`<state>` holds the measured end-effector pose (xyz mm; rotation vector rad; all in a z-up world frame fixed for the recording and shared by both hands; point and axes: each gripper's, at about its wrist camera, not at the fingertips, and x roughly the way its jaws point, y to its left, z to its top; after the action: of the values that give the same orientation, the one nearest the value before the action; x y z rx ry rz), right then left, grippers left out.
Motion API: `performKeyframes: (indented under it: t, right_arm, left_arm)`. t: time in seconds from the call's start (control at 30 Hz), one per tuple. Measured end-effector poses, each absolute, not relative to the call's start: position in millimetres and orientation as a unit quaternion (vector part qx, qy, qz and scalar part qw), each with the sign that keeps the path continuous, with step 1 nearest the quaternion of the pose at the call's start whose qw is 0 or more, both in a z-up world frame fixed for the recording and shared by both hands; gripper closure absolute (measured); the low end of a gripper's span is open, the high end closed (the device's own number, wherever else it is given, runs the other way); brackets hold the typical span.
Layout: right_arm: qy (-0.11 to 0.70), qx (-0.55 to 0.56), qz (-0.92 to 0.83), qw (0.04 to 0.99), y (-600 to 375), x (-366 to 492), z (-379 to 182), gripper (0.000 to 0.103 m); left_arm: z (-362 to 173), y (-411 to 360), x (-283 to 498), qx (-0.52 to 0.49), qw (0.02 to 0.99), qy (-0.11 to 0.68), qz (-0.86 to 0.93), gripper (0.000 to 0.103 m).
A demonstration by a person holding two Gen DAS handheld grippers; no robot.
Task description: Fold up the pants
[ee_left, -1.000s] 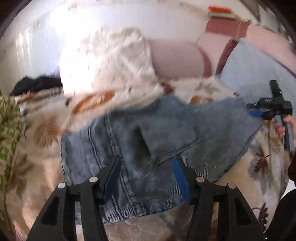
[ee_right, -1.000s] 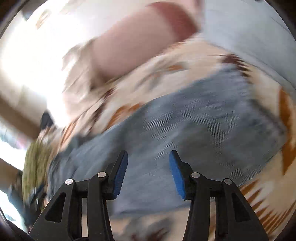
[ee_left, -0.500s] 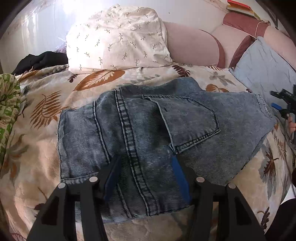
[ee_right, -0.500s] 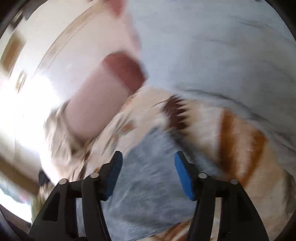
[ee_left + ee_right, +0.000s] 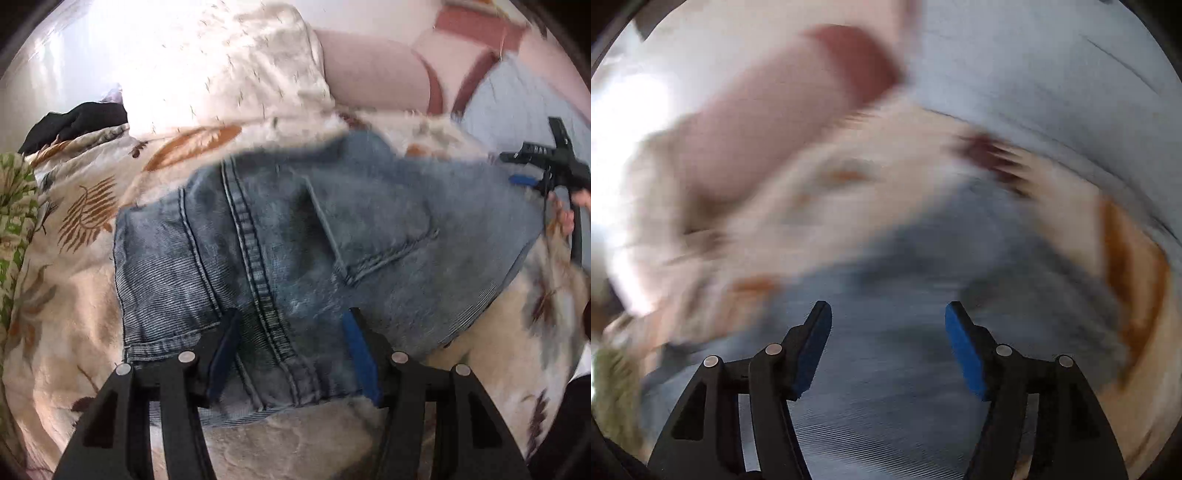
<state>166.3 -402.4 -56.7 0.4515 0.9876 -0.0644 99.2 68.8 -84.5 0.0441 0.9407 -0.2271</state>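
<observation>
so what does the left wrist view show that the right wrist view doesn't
Only the left wrist view shows the jeans in detail, with back pocket and centre seam, plus the white patterned pillow, the black garment and the right hand-held gripper at the jeans' far edge. Only the right wrist view shows the right gripper's open blue pads up close, hovering over denim; it is heavily blurred. Both share the jeans, the leaf-print bedspread, the pink bolster and the pale blue pillow.

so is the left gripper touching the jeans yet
Cannot tell: in the left wrist view the open left gripper overlaps the jeans, but blur hides any contact or gap.
</observation>
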Motion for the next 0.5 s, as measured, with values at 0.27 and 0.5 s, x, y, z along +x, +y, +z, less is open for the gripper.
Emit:
performKeyframes:
  t: [0.27,0.5]
  right_arm:
    - [0.529,0.206,0.241,0.788,-254,199,-35,0.039]
    - [0.587,0.176,0.274,0.741,-182,247,-64,0.043]
  left_arm:
    - [-58,42,85,0.003,0.906,0.376,-0.196,0.043]
    - [-70,39,104,-0.022,0.895,0.401,-0.196,0.043]
